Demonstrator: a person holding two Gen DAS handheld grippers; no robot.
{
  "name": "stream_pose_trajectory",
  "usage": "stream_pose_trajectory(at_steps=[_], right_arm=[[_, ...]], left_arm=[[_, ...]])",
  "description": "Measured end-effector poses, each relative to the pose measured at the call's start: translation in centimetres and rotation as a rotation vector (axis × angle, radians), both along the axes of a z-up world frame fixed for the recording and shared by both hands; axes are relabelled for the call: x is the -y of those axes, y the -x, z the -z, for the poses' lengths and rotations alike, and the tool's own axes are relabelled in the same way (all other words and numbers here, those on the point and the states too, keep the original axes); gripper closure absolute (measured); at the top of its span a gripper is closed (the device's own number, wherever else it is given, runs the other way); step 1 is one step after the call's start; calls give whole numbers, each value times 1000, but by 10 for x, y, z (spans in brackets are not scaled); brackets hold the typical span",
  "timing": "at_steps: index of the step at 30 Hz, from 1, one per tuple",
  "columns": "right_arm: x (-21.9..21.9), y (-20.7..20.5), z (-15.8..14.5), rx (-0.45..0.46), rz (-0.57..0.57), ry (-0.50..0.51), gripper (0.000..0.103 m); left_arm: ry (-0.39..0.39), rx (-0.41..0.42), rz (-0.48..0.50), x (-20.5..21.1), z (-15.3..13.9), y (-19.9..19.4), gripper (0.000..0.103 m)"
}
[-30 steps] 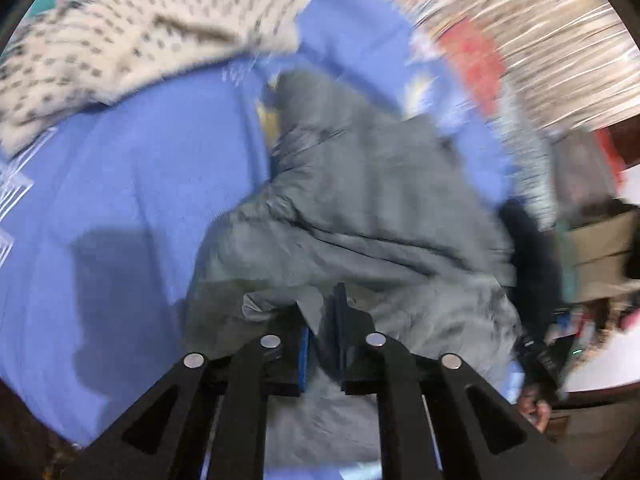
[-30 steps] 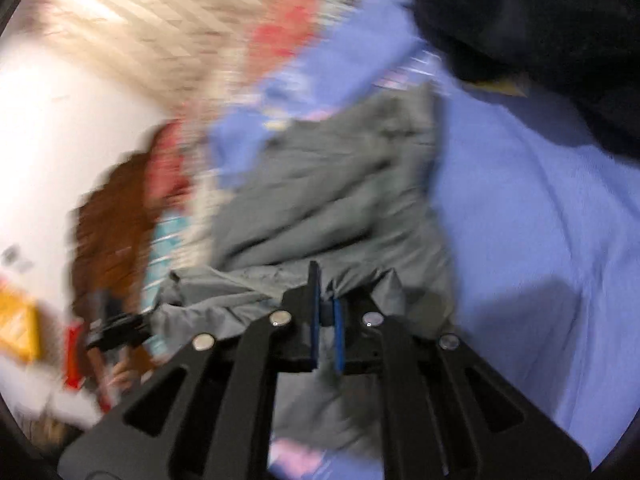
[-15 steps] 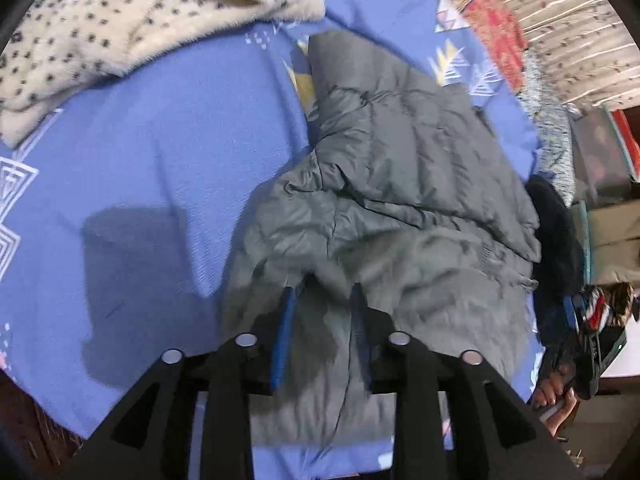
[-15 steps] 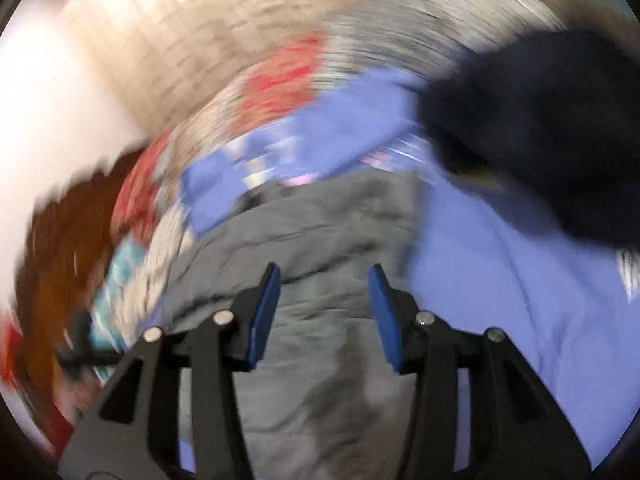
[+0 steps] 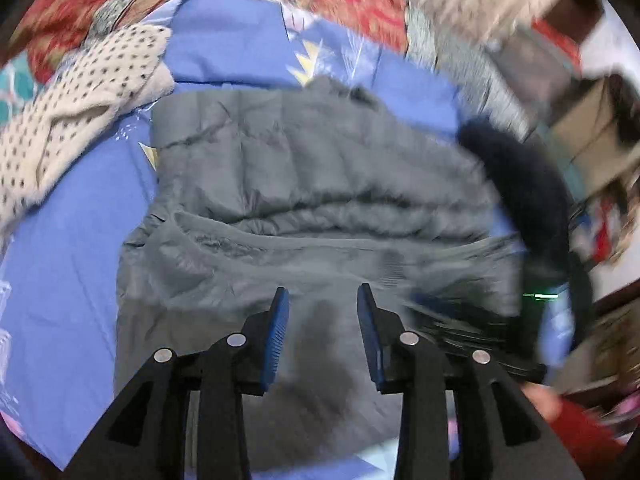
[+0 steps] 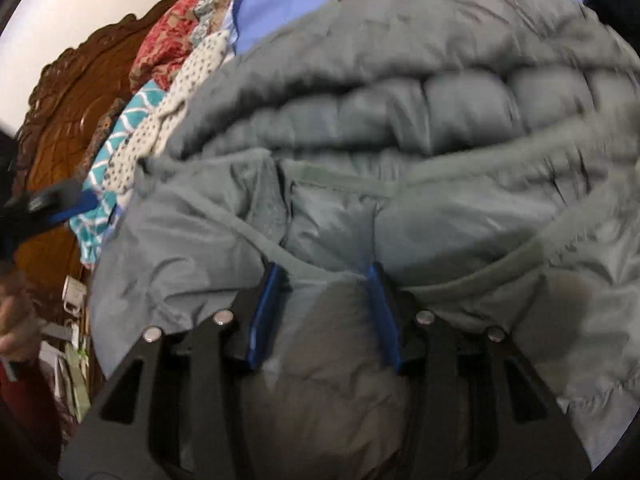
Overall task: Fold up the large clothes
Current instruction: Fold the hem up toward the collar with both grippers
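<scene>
A grey quilted puffer jacket lies folded over on a blue bedsheet. My left gripper is open and empty, just above the jacket's near part. In the right wrist view the jacket fills the frame. My right gripper is open, its blue pads low against the jacket's grey lining, holding nothing.
A cream spotted fleece lies at the sheet's far left; it also shows in the right wrist view. A dark furry garment lies at the right. A carved wooden headboard stands left. Patterned red bedding lies beyond.
Both grippers were shut on the jacket's edge a second ago. Both have opened and let it go; the jacket now lies folded on the sheet. The right gripper has dropped close to it.
</scene>
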State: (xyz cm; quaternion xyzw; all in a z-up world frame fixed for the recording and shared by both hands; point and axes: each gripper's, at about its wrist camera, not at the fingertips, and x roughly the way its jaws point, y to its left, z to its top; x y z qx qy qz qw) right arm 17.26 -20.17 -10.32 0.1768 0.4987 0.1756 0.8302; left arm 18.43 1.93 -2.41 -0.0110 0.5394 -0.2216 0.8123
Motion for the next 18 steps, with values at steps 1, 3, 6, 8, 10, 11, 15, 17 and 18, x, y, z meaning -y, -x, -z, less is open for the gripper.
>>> stream_pose_trajectory(at_steps=[1,3,6,8,10,11,15,17,18], right_arm=[[3,6,-7,17,-10,-15,59],[17,19,-32,110,8,-46,59],[53,33,-55,203,95,10,59],[88,34,-35,121,221,67,59],[123,39,5,-28,326,-8,81],[138,49,22,-67,368,-109,99],[148,83,29,-60,415,-168,103],[144,86,26,-64,394,-140,103],[144,85,19,-76,386,-123,103]], left_arm=[[-90,5,-3,5,17,-1,46],[-215,8,-46,-4,40,-1,46],[-189,-31,-112,-34,58,4,46],[-180,-27,-123,-45,61,12,46],[-176,-16,-112,-47,61,19,46],[-183,-9,-102,-46,61,23,46],[-241,15,-42,-29,54,31,46],[-280,30,-5,-18,55,33,46],[-290,24,0,-10,58,29,46]])
